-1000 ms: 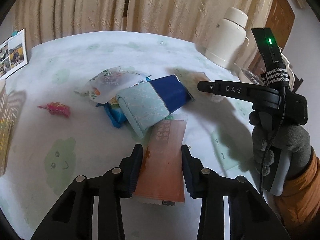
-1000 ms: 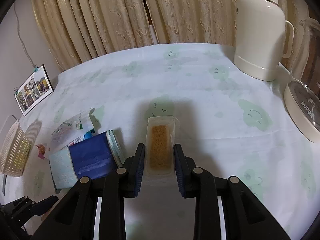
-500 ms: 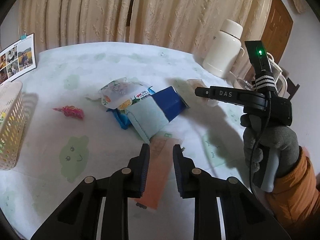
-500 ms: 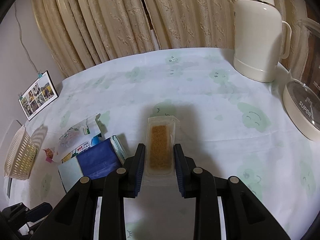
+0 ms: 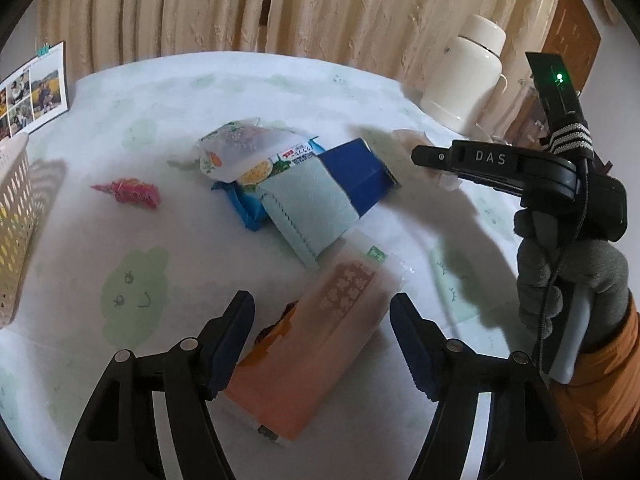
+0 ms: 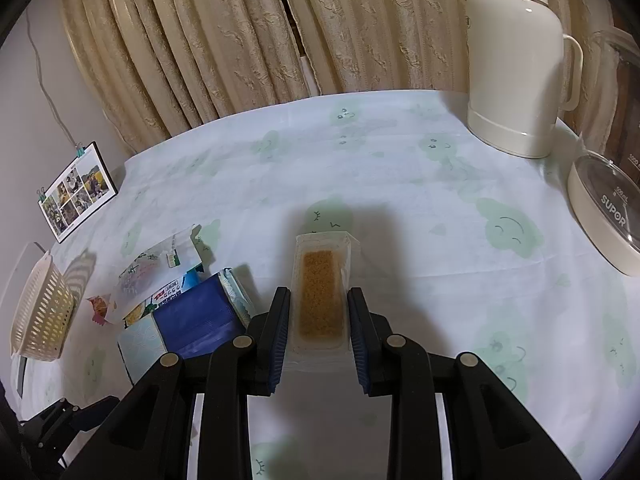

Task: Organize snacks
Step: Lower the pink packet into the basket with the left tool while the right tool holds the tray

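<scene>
My left gripper (image 5: 322, 316) is open wide just above the table. An orange snack packet (image 5: 332, 332) lies flat and askew between its fingers, free of both pads. My right gripper (image 6: 318, 312) is shut on a clear packet of brown crackers (image 6: 320, 292), held over the tablecloth. In the left wrist view a gloved hand (image 5: 568, 280) holds that gripper at the right. A pile of snacks lies mid-table: a blue and pale-blue pack (image 5: 320, 196), a white printed bag (image 5: 240, 148) and a small pink packet (image 5: 132, 194) to its left.
A cream slotted basket (image 5: 12, 208) stands at the table's left edge. A white thermos jug (image 6: 516, 76) and a glass-lidded pot (image 6: 604, 216) occupy the right side. A photo frame (image 5: 32, 92) stands at the far left, with curtains behind the table.
My left gripper squeezed the orange packet half a second ago and has now opened wide, leaving it turned askew on the table. The right gripper kept its hold on the crackers.
</scene>
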The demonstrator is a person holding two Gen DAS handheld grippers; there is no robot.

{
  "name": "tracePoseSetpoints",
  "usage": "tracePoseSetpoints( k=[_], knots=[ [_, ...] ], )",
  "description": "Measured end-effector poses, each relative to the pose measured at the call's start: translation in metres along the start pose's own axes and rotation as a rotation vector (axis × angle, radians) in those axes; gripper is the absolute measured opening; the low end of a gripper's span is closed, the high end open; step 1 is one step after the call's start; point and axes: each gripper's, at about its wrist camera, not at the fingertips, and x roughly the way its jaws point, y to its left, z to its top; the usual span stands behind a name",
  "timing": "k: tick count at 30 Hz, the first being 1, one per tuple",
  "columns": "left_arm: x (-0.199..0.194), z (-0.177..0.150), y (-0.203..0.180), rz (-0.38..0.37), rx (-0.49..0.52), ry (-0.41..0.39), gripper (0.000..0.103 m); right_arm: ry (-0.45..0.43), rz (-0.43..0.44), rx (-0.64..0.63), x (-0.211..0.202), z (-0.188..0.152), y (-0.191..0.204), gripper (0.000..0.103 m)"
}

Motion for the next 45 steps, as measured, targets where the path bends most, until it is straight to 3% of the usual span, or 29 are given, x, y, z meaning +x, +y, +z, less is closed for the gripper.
tracePoseSetpoints(
  k=[2, 8, 18, 28, 45],
  knots=[
    [0.0, -0.001, -0.002, -0.008, 0.013, 0.001, 0.051, 0.001, 0.0, 0.001, 0.0, 0.0, 0.0, 0.026],
    [-0.006, -0.003, -0.005, -0.002, 0.018, -0.019, 0.037, -0.005, -0.001, 0.007, -0.001, -0.001, 0.0, 0.026],
    [-0.042, 0.003, 0.004, 0.006, -0.021, -0.112, 0.036, -0.014, 0.008, 0.021, -0.003, 0.0, -0.002, 0.026],
    [-0.083, 0.013, 0.037, 0.078, -0.097, -0.22, 0.036, -0.02, 0.03, 0.031, -0.005, 0.001, -0.004, 0.026],
    [-0.146, 0.02, 0.138, 0.32, -0.297, -0.396, 0.036, -0.015, 0.028, 0.031, -0.003, -0.003, -0.002, 0.026]
  ],
)
